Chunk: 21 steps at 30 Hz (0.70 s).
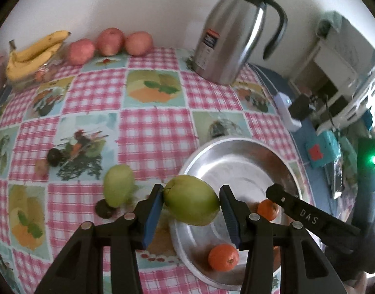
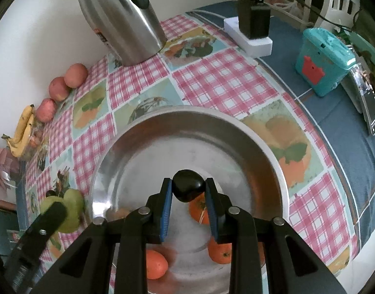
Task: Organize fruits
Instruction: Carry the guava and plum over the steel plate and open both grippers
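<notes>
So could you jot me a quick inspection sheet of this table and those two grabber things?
Surface: checked fruit-print tablecloth.
Job's things: metal bowl holding oranges; a green fruit, small dark fruits, apples and bananas on the cloth.
Clutter: steel thermos jug, teal box.
Grippers: left gripper shut on green pear; right gripper shut on dark round fruit over the bowl.
Cables: black adapter in white power strip, with cords.
Surroundings: white wall.
</notes>
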Each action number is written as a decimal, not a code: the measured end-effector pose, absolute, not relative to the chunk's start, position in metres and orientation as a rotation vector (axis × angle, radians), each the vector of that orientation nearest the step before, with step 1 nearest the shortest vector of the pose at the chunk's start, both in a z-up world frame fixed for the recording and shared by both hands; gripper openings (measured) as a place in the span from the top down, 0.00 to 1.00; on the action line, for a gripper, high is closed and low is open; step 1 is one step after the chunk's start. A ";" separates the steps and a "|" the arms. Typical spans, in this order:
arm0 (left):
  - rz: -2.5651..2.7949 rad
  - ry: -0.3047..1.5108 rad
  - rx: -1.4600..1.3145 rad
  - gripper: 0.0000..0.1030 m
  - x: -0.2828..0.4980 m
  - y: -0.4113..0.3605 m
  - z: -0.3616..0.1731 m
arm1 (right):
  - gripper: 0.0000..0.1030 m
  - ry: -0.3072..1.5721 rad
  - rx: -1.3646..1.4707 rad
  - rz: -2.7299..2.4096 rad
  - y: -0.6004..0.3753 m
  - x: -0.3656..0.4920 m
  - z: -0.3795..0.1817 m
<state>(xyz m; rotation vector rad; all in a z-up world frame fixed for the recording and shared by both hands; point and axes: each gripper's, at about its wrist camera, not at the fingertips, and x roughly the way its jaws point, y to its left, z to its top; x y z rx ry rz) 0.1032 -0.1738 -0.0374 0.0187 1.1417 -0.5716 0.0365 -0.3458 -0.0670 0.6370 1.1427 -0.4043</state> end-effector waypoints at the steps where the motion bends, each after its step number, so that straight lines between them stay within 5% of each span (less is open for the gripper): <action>1: -0.573 1.140 0.032 0.51 0.102 -0.177 -0.041 | 0.73 1.146 0.637 -0.402 -0.345 0.037 -0.068; 21: -0.596 1.059 0.116 0.51 0.098 -0.200 -0.052 | 0.69 1.175 0.612 -0.379 -0.339 0.042 -0.070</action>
